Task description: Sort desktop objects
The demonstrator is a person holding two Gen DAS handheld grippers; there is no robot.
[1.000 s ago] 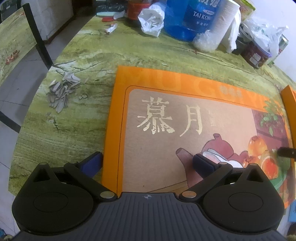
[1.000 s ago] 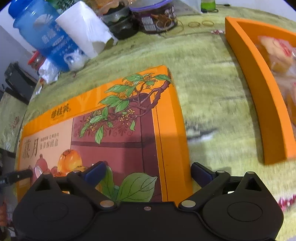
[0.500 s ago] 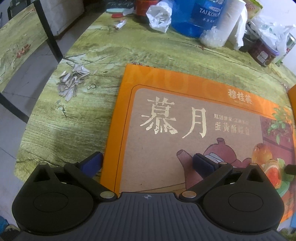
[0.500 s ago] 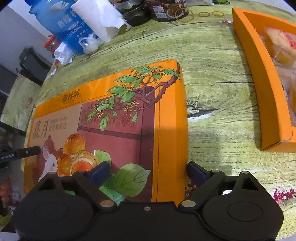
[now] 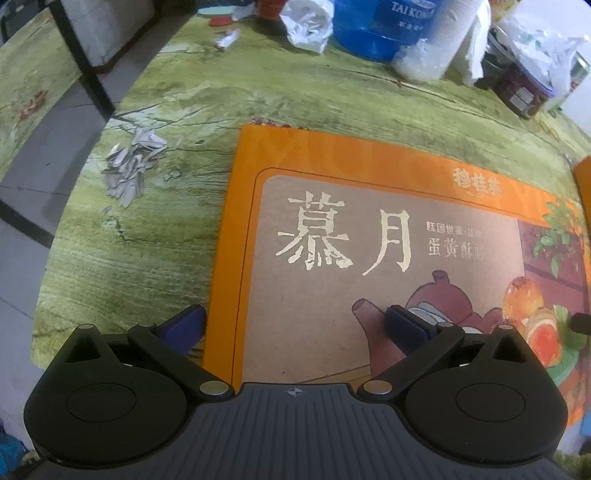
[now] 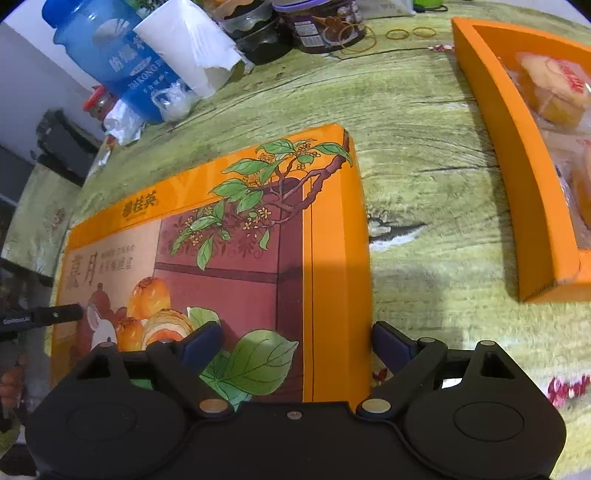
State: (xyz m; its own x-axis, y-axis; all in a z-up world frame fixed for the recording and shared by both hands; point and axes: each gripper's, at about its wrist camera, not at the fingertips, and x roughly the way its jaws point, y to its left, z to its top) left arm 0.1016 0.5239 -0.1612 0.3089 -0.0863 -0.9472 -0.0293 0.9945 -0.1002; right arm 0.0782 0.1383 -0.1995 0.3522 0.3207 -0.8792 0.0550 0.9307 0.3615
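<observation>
A flat orange box lid (image 5: 369,229) with gold characters and a fruit picture lies on the green table cover. My left gripper (image 5: 293,325) is open and straddles the lid's left edge, one finger off the lid and the other over the printed teapot. My right gripper (image 6: 295,339) is open and straddles the lid's (image 6: 258,240) right edge, its left finger over the leaf print and its right finger just beside the orange rim. The open orange box base (image 6: 517,166) with wrapped pastries (image 6: 550,92) sits farther right.
Along the back stand a blue bottle (image 6: 110,62), a paper roll (image 6: 188,55), crumpled bags and dark jars (image 6: 321,22), with rubber bands (image 6: 397,34) nearby. A heap of seed shells (image 5: 129,170) lies left of the lid, near the table's left edge.
The right gripper's jaws have narrowed a little around the lid's right edge. Both views have tilted slightly, and the lid lies where it was.
</observation>
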